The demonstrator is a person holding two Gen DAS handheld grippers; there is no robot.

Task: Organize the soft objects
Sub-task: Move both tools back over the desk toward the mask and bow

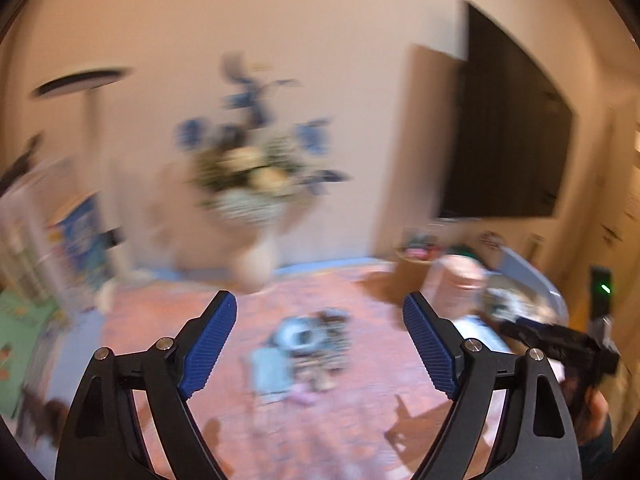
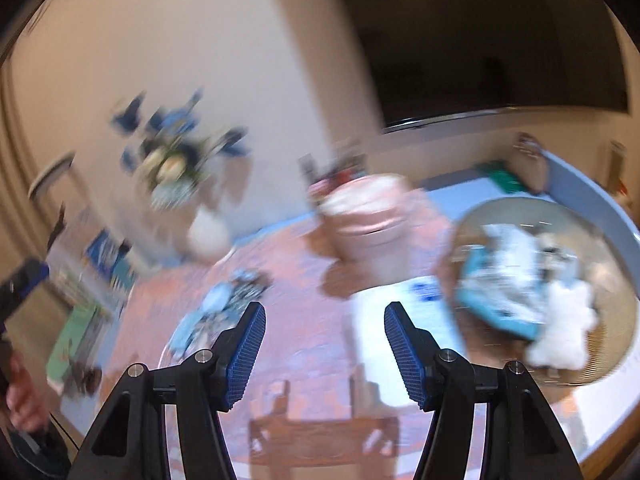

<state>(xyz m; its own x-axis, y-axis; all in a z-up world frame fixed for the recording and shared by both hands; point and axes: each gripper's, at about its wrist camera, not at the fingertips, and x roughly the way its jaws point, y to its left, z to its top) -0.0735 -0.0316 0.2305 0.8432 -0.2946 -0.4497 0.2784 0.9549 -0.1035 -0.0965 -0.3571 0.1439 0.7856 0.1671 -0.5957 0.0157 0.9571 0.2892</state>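
Both grippers were matte black, with angular linked arms joined by round silver screws. The left gripper (image 1: 319, 344) and the right gripper (image 2: 325, 352) each carried two blue ribbed pads (image 1: 208, 346) on the inner faces of their fingers.

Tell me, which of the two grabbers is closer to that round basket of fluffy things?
Right. The right gripper hangs just beside the round basket, which fills its view's right side. The left gripper faces the small pile on the rug, with the basket off to its right.

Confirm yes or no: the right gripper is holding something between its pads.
No. The right gripper stands open with nothing between its pads, above the reddish mat.
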